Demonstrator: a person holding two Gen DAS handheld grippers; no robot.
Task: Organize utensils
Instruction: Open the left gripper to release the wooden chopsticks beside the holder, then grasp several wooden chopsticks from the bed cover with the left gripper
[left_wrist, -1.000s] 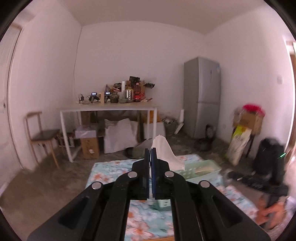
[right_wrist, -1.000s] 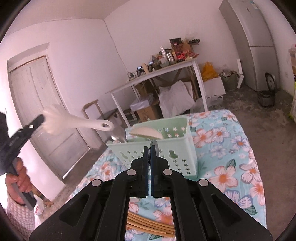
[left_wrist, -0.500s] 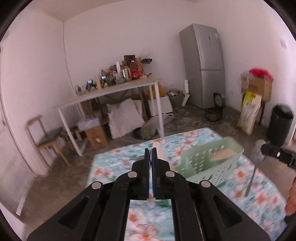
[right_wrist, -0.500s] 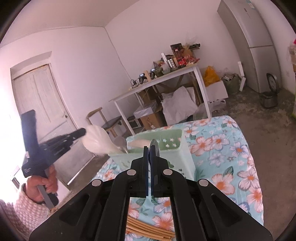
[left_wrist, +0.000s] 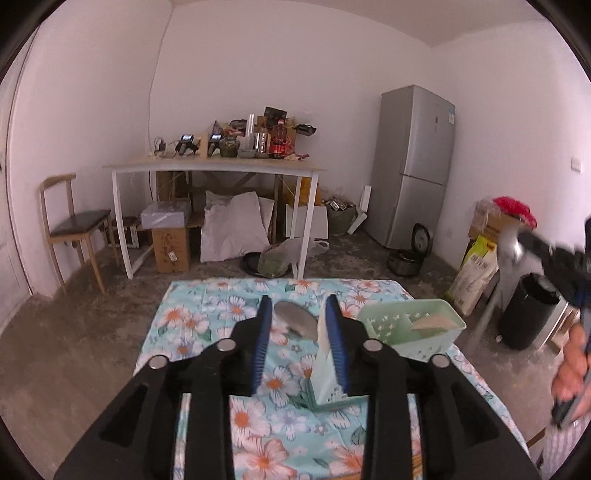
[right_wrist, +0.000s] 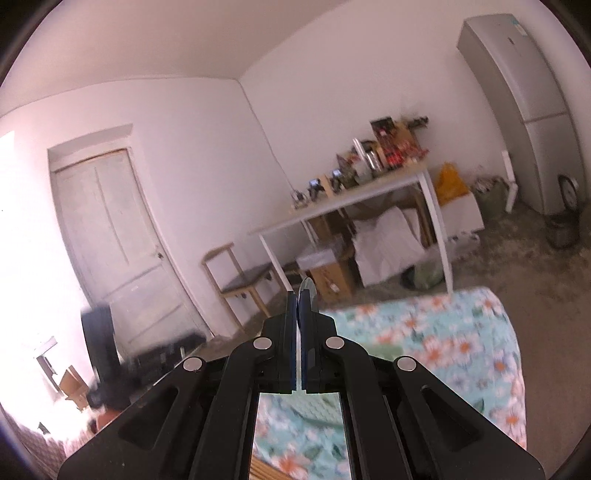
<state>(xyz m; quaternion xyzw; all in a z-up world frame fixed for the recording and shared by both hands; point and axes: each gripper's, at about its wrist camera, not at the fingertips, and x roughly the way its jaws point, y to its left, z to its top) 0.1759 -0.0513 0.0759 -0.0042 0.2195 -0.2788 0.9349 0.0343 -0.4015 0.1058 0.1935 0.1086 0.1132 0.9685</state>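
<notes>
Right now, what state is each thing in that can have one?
Left fingers: open, just been opening, white utensil between them, leaning on one.
Right fingers: shut on metal spoon.
Green basket: upright, wooden utensil inside.
Fridge: shut.
Door: shut.

Light: your room was evenly bright, soft daylight on the plain white walls (left_wrist: 295, 66).
Glare: the right wrist view burned out white along its left edge.
Blur: your hand (left_wrist: 572, 365) smeared at the left view's right edge; the turquoise flowered tablecloth (right_wrist: 443, 332) was streaked.
Distortion: straight lines bowed, corners black.
</notes>
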